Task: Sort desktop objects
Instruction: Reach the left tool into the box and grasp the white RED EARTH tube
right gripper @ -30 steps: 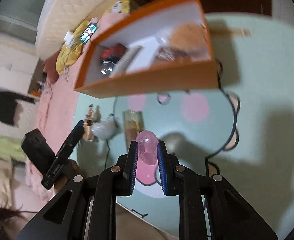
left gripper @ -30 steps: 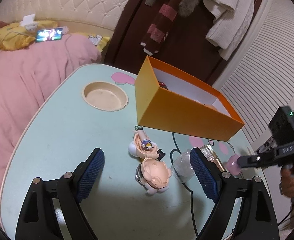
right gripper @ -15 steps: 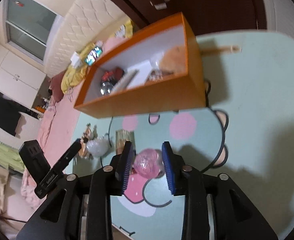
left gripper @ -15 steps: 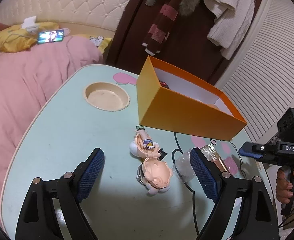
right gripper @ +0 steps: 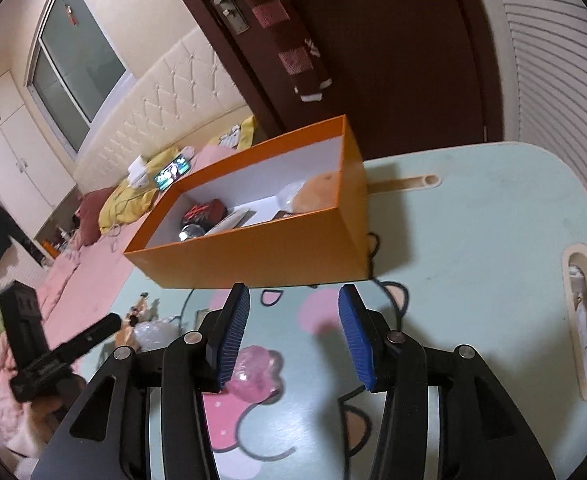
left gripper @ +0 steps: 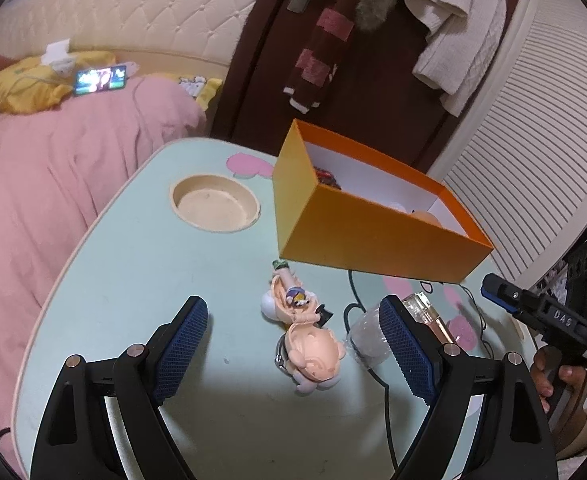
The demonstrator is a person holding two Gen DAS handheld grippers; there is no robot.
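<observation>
Below the right gripper point(right gripper: 293, 336) — jaws spread — lies a pink toy point(right gripper: 255, 376).

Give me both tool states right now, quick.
Left tool: open, holding nothing.
Right tool: open, holding nothing; pink toy lies on the table.

— What can't you make out?
— My right claw's left finger point(right gripper: 229, 336) covers part of the pink toy point(right gripper: 255, 376). The orange box point(left gripper: 373, 236) wall hides most of its contents.
— Anything else?
— The clear wrapper point(left gripper: 363, 336) sits partly behind my left claw's right finger point(left gripper: 407, 354).
</observation>
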